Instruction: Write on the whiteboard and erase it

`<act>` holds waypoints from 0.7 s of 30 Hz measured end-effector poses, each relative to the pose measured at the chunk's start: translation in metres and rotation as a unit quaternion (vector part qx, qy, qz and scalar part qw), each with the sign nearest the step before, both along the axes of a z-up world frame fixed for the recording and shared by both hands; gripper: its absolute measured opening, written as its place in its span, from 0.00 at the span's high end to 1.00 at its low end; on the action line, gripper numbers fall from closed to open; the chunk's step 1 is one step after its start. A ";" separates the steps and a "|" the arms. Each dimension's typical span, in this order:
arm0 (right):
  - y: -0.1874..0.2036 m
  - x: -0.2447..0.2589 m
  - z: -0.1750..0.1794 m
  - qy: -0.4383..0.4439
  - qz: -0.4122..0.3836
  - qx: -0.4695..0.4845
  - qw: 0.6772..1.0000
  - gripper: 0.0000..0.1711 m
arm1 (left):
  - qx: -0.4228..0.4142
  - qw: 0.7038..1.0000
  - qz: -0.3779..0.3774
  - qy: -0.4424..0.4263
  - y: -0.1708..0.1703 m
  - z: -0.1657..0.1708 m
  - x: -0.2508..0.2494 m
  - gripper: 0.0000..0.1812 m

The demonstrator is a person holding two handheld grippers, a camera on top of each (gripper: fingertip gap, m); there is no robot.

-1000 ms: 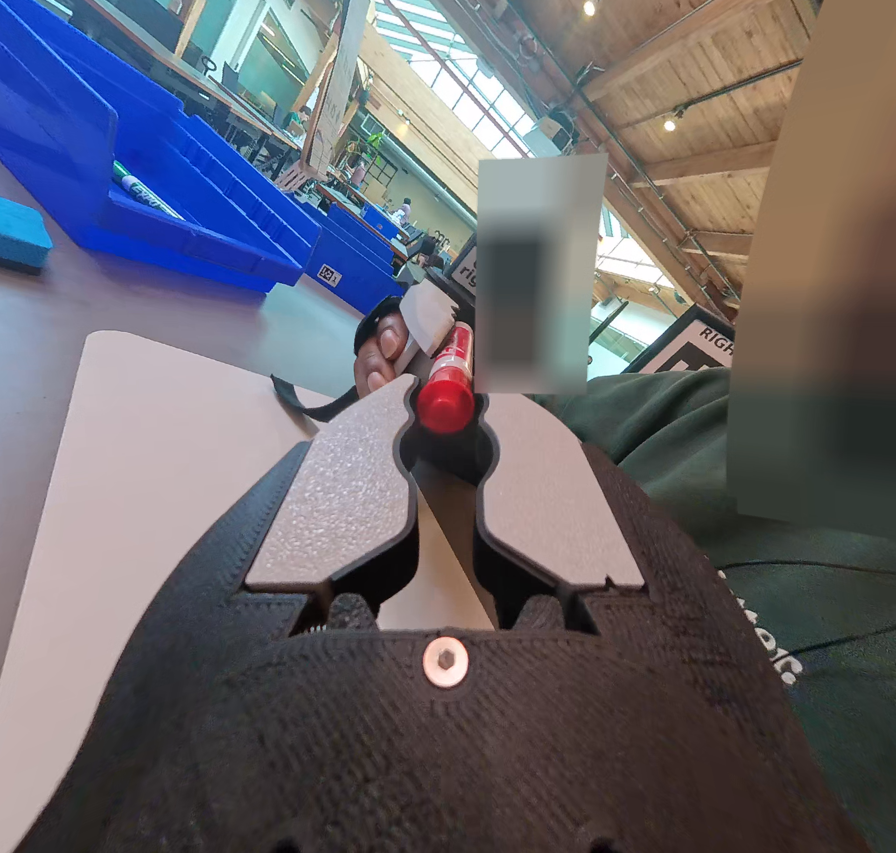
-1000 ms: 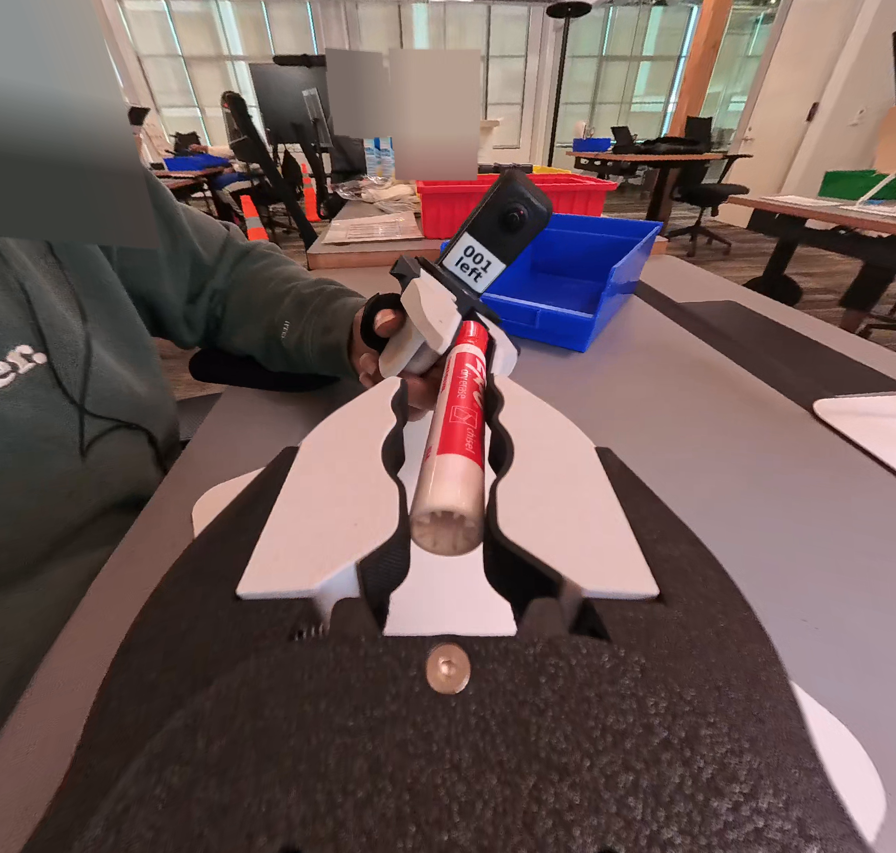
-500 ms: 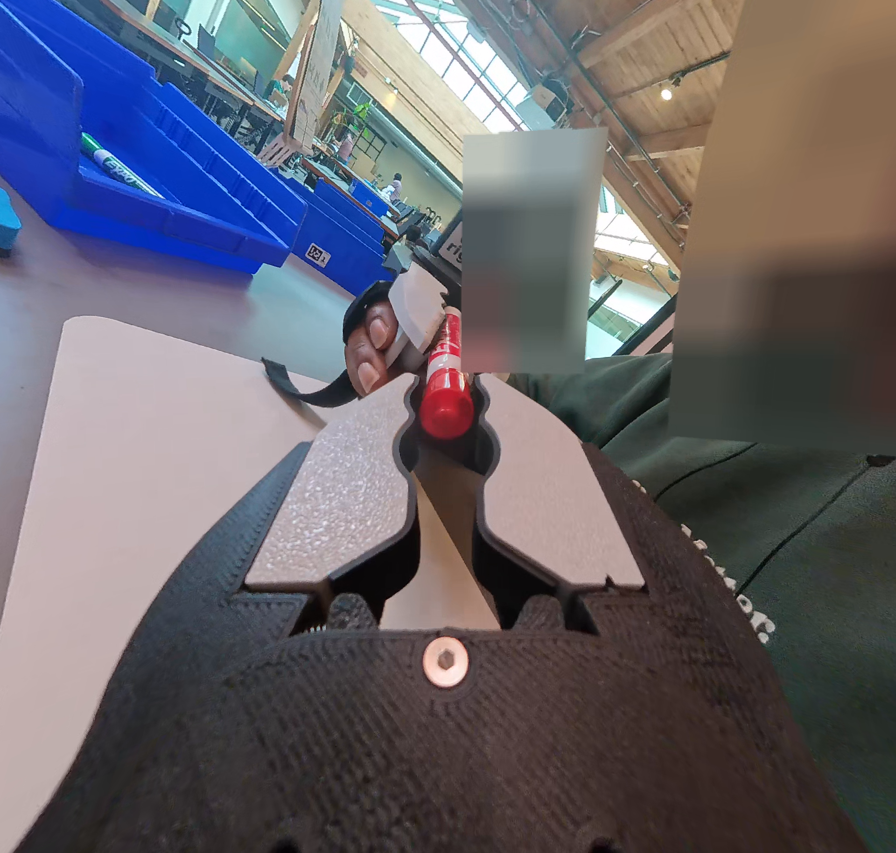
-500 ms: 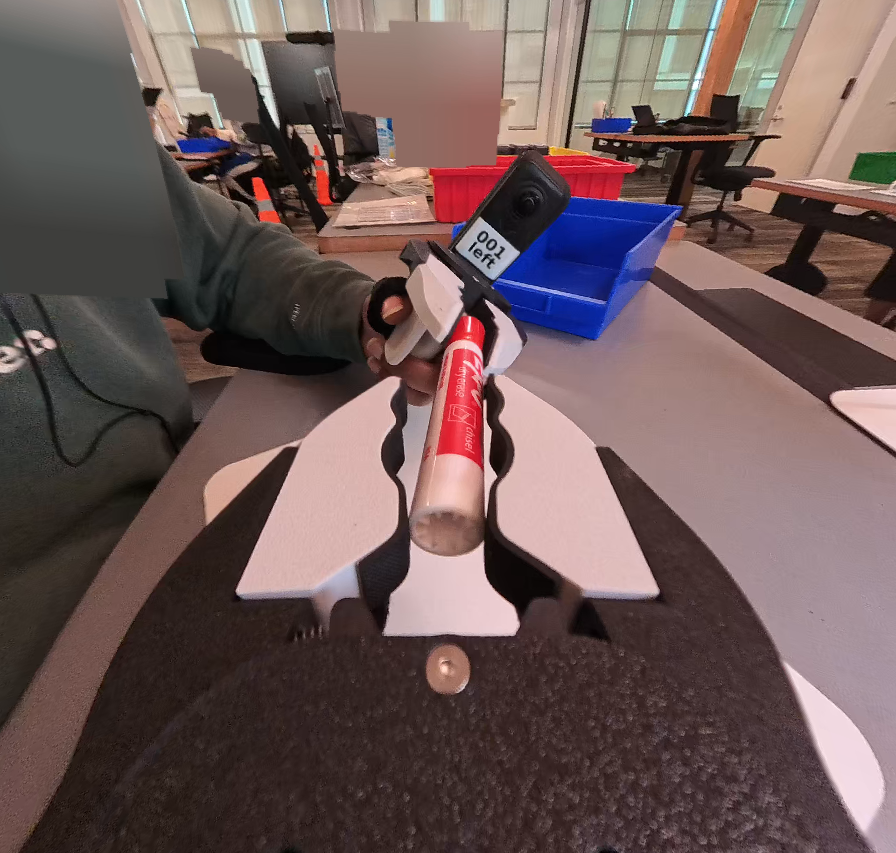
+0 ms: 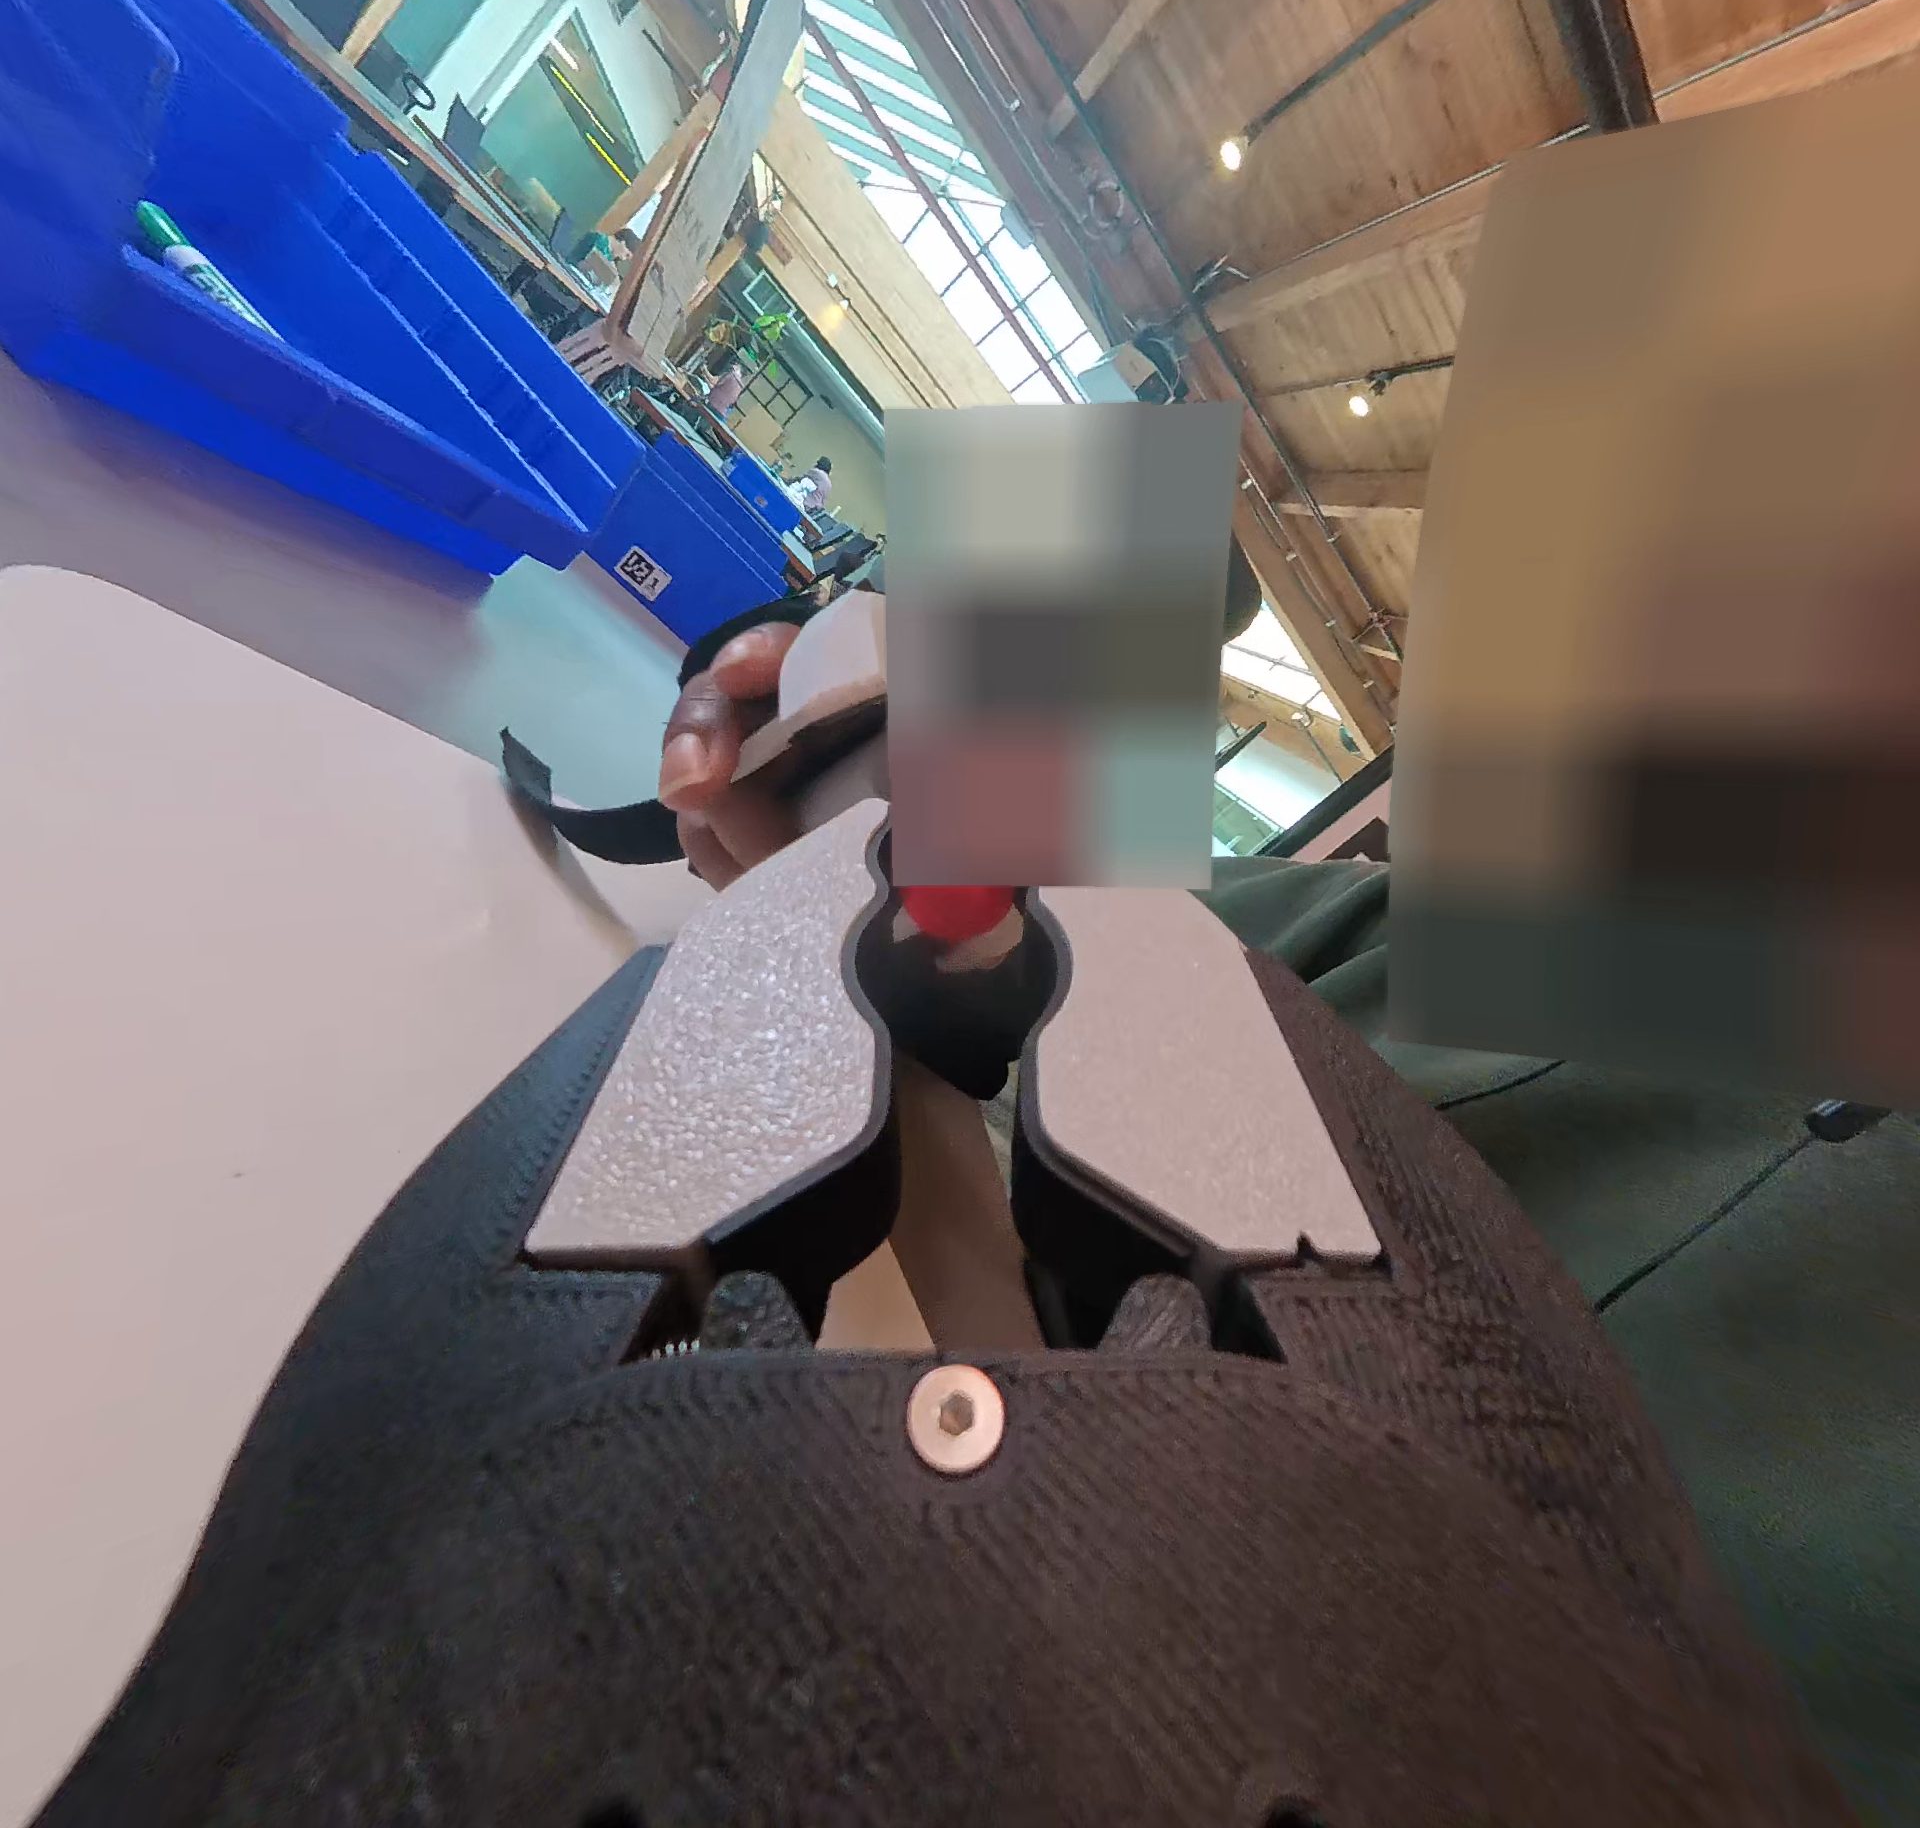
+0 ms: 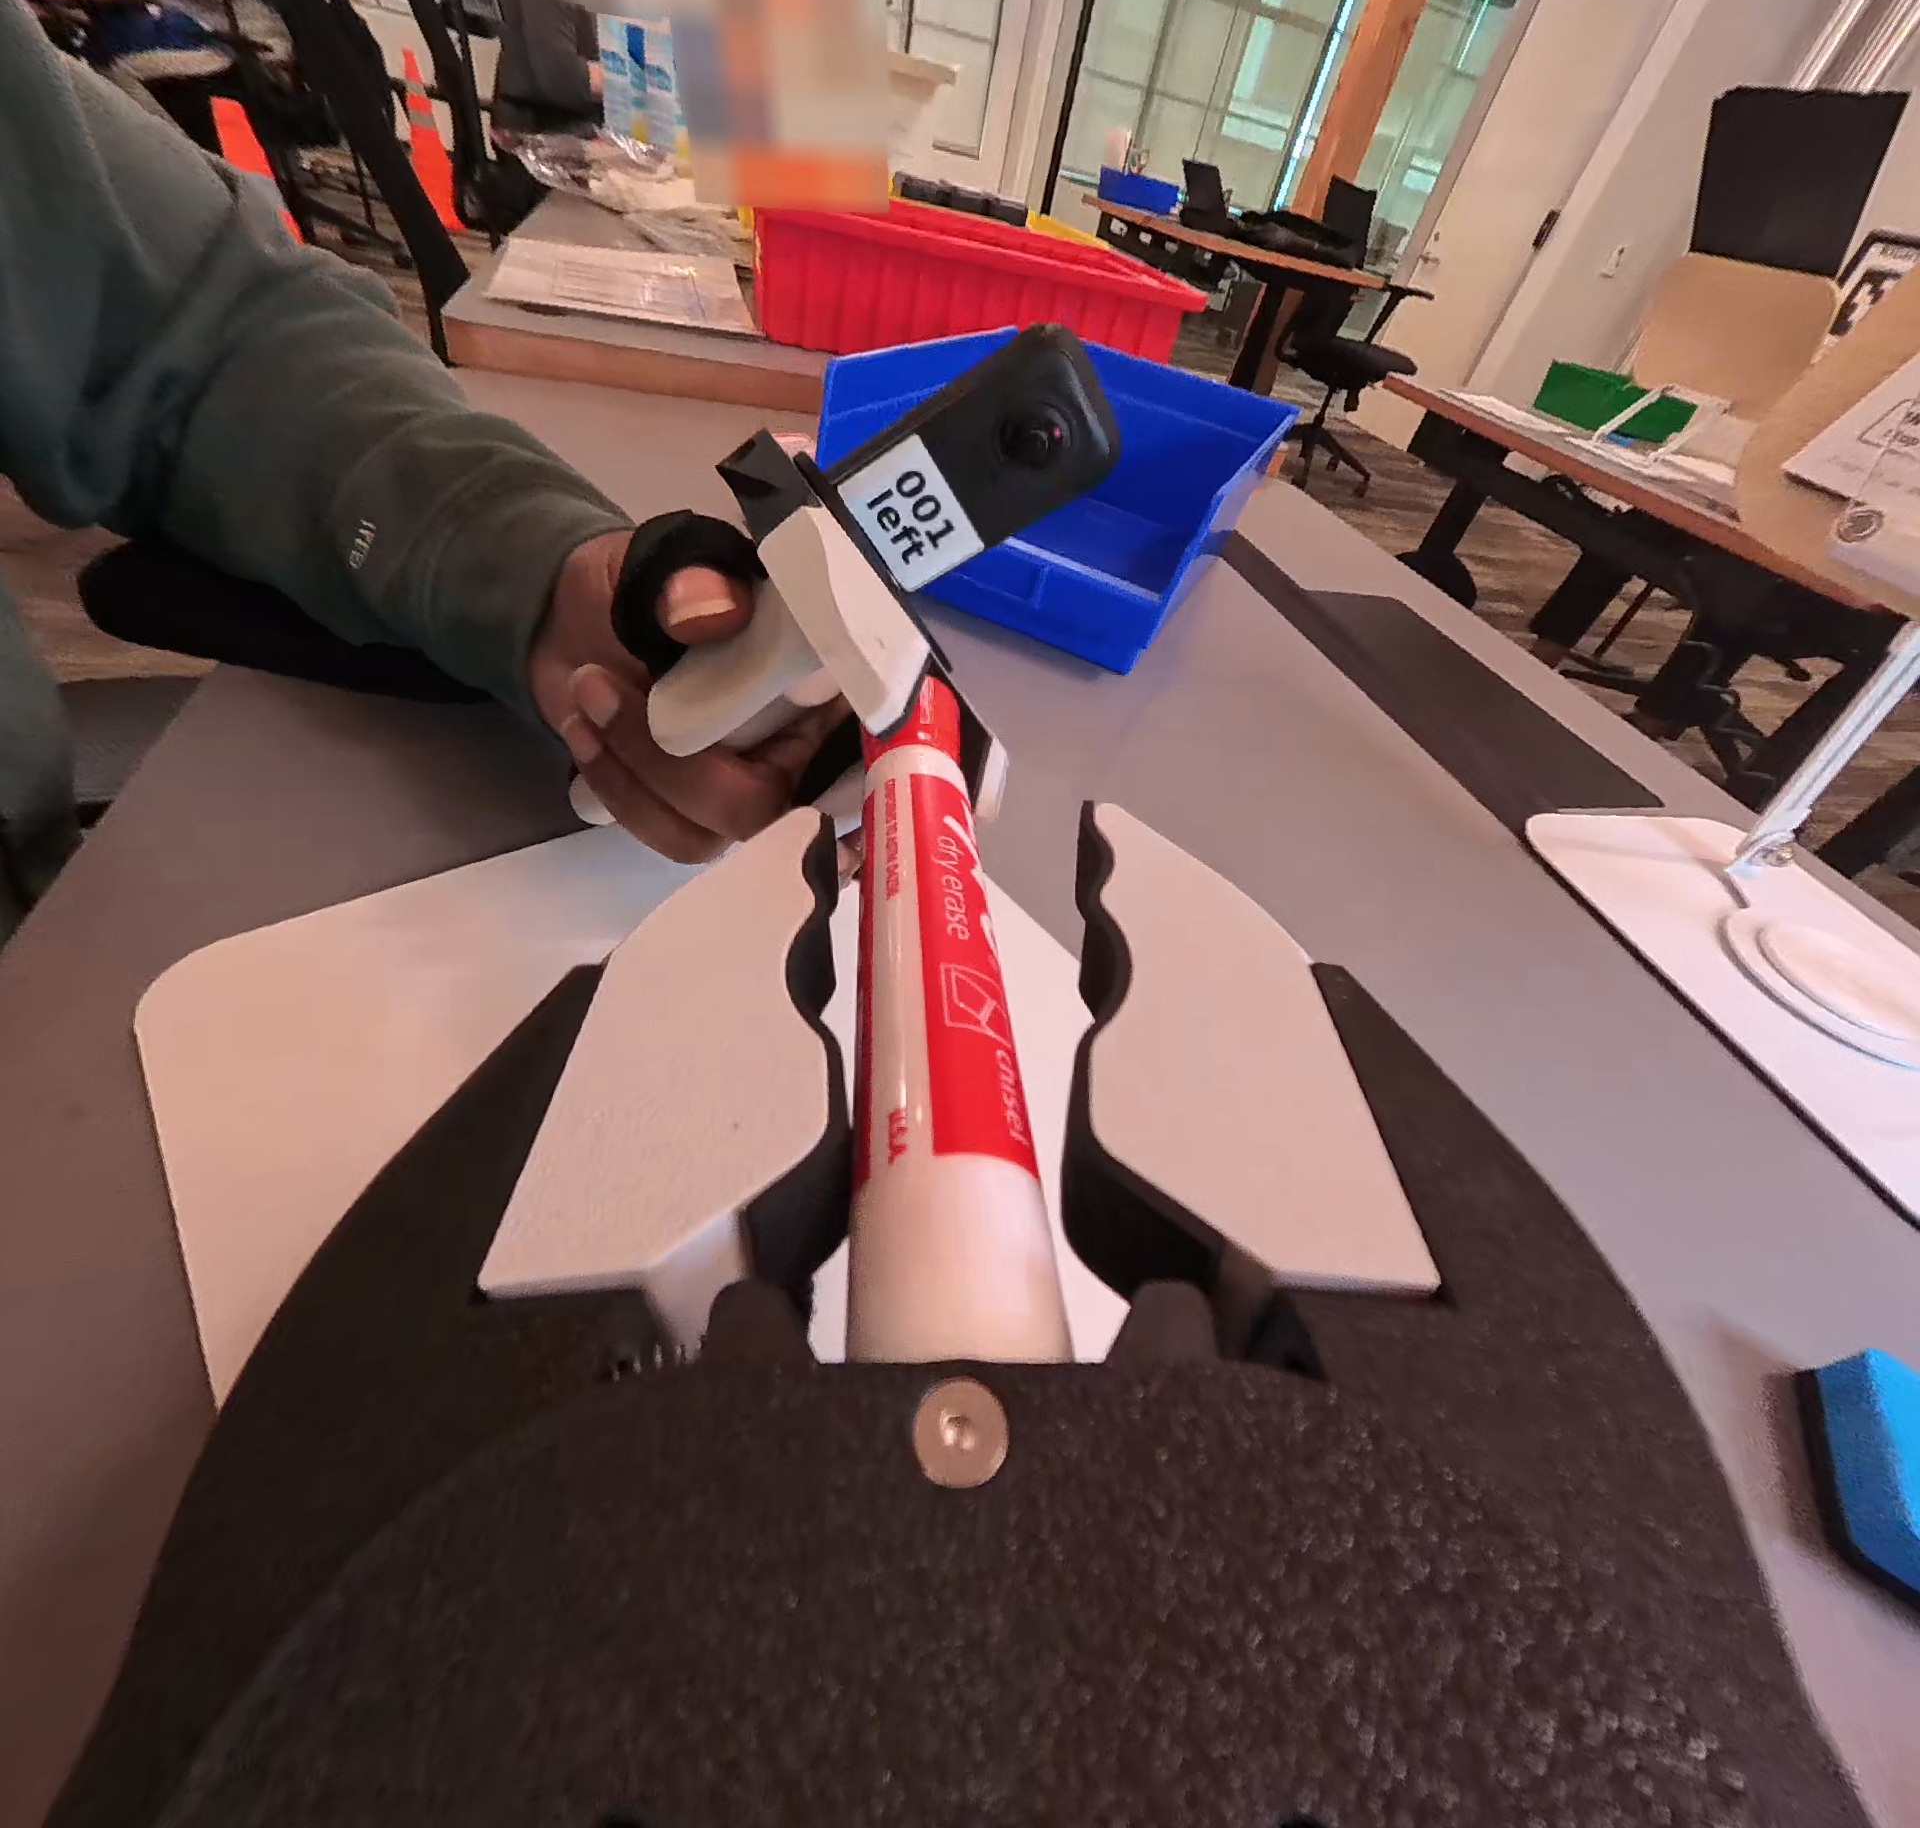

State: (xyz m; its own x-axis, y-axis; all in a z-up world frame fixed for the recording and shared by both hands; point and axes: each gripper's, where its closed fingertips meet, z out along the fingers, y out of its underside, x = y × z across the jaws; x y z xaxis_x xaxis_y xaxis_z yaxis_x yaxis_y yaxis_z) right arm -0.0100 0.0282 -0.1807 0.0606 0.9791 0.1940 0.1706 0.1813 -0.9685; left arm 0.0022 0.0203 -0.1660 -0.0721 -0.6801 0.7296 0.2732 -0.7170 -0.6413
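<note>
L tongs (image 5: pixel 961 947) pinching red marker (image 6: pixel 935 999) cap end; R tongs (image 6: pixel 951 843) spread around barrel. Risk: cap pull w/ no R grip, marker slips onto whiteboard (image 6: pixel 343 1051).

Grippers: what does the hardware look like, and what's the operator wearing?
Both grippers, left and right, have textured black printed bodies, pale grey fingers with wavy black inner pads and a silver hex screw. The left has a white handle, black thumb strap and black camera with white label. Sleeve: dark green.
</note>
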 end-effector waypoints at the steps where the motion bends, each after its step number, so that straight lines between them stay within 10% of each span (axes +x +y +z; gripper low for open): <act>1: 0.001 0.000 -0.002 -0.002 -0.001 -0.008 1.000 0.74 | -0.008 1.000 0.000 -0.001 0.001 -0.002 0.000 0.89; 21: 0.002 0.004 -0.018 -0.012 0.037 -0.084 0.996 0.76 | -0.076 0.997 0.000 0.033 0.002 -0.025 0.007 0.89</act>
State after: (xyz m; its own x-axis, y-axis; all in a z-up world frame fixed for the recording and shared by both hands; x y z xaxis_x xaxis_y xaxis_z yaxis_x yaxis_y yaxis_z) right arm -0.0063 0.0304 -0.1989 -0.0159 0.9995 0.0271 0.1871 0.0296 -0.9819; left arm 0.0093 0.0218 -0.1912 -0.0205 -0.5619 0.8269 0.2332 -0.8070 -0.5426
